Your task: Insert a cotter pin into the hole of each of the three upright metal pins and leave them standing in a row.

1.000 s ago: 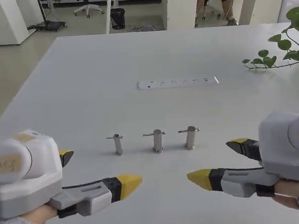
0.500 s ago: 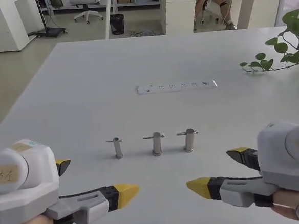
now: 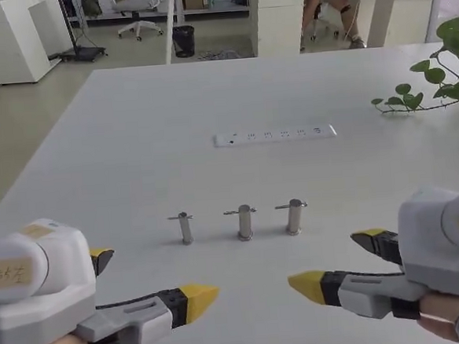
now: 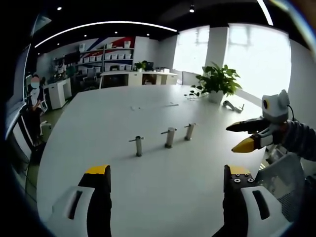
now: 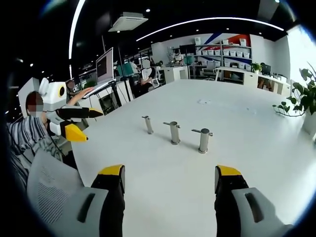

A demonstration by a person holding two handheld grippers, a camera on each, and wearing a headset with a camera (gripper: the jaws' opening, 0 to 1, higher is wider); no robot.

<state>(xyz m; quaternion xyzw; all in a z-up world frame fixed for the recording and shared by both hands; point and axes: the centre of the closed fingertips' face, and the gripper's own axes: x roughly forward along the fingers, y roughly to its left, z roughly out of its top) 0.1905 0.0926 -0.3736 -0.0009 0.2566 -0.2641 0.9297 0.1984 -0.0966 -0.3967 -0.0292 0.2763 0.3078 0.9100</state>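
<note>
Seemingly with little left to do, three upright metal pins [image 3: 245, 222] stand in a row on the white workbench [image 3: 133, 147], at twelve o'clock from the person's two grippers. Each appears to carry a thin cotter pin [image 3: 234, 212] crosswise near its top. The left gripper [image 3: 150, 276], at seven o'clock, and the right gripper [image 3: 338, 260], at five o'clock, hang well apart from the row, jaws spread wide with nothing between them.

Done well, this step likely means checking that each wire sits fully through, then keeping both tools low and clear. The pins look like smooth, brushed-steel cylinders on narrow feet, and a sideways brush against a protruding wire could topple one. The leftmost pin looks slimmer than its neighbours.

The tabletop is matte and pale, and the jaw tips are yellow wedges. A flat white power strip [image 3: 275, 135] lies beyond at twelve o'clock, and a leafy plant [image 3: 436, 79] at two.
</note>
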